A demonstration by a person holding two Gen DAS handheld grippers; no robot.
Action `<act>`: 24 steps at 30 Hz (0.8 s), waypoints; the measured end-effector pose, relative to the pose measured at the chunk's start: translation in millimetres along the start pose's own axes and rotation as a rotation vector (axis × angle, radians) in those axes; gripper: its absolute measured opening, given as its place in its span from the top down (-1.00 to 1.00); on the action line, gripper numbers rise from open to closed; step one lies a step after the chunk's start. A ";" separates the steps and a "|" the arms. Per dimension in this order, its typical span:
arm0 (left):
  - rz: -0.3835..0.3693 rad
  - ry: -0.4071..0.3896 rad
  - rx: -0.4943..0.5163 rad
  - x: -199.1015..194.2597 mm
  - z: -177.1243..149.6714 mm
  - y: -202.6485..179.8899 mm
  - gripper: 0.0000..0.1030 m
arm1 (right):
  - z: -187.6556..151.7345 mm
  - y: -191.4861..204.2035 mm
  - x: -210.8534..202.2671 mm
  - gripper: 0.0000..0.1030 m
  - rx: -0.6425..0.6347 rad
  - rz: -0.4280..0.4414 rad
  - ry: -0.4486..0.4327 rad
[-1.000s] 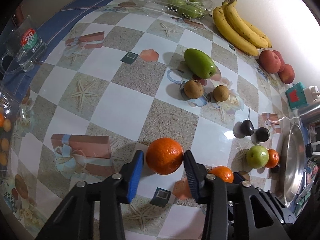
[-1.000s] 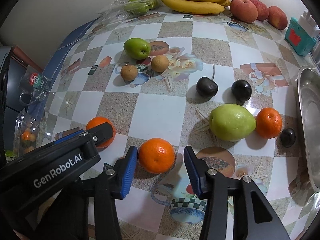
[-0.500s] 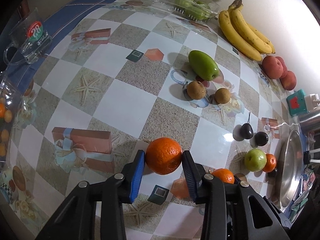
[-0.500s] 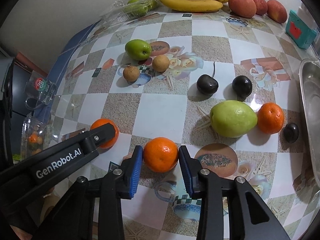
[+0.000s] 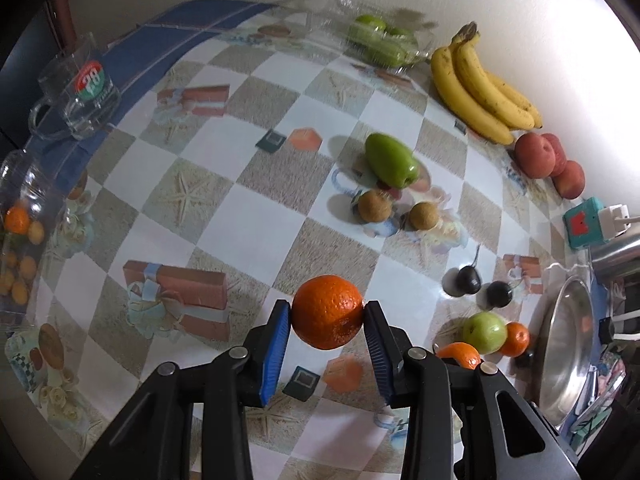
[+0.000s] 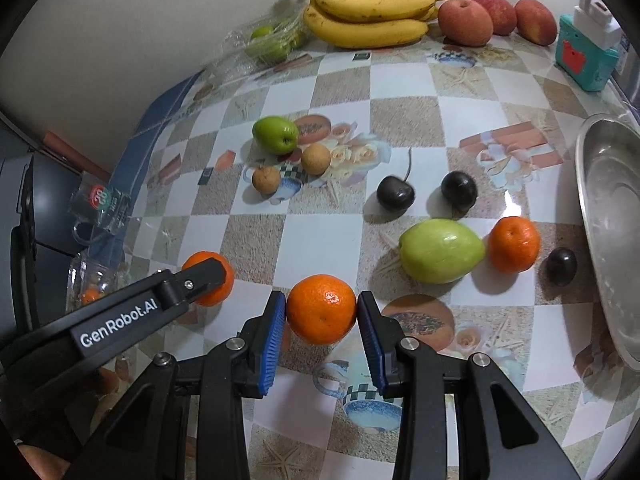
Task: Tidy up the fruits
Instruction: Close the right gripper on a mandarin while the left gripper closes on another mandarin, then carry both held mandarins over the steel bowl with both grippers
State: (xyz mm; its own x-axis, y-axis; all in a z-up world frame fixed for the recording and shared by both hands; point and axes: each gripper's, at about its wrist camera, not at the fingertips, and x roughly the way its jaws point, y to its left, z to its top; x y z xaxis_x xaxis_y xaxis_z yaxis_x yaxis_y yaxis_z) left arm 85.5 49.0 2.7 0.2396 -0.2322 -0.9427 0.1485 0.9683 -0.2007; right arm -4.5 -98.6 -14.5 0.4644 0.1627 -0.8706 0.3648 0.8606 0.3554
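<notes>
While clamped, orange [image 5: 327, 312] between left tool [image 5: 326, 330] pads

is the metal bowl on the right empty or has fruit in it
Empty as far as visible: the metal bowl shows only bare steel; its far side is cut off.

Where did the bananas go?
The bananas lie at the far edge of the table against the wall in the right wrist view, between the bagged green fruit on their left and the red apples on their right.

The steel bowl [image 6: 612, 240] is cut off at the right edge.
</notes>
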 end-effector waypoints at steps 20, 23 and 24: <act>-0.065 -0.043 0.097 -12.6 13.2 -92.4 0.22 | 30.0 -88.3 -71.0 0.26 0.201 -0.084 -0.181; -0.073 -0.042 0.118 -10.3 13.8 -107.7 0.22 | 31.5 -107.0 -76.7 0.26 0.249 -0.104 -0.196; -0.075 -0.042 0.124 -9.8 13.8 -112.2 0.22 | 32.1 -114.1 -79.5 0.26 0.265 -0.110 -0.201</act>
State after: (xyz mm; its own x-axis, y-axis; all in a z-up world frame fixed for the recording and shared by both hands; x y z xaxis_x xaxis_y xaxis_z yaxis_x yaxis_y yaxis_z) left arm 79.7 -58.7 38.1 0.2625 -0.3098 -0.9138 0.2847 0.9297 -0.2335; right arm -57.1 -225.2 25.0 0.5506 -0.0450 -0.8335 0.6062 0.7080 0.3623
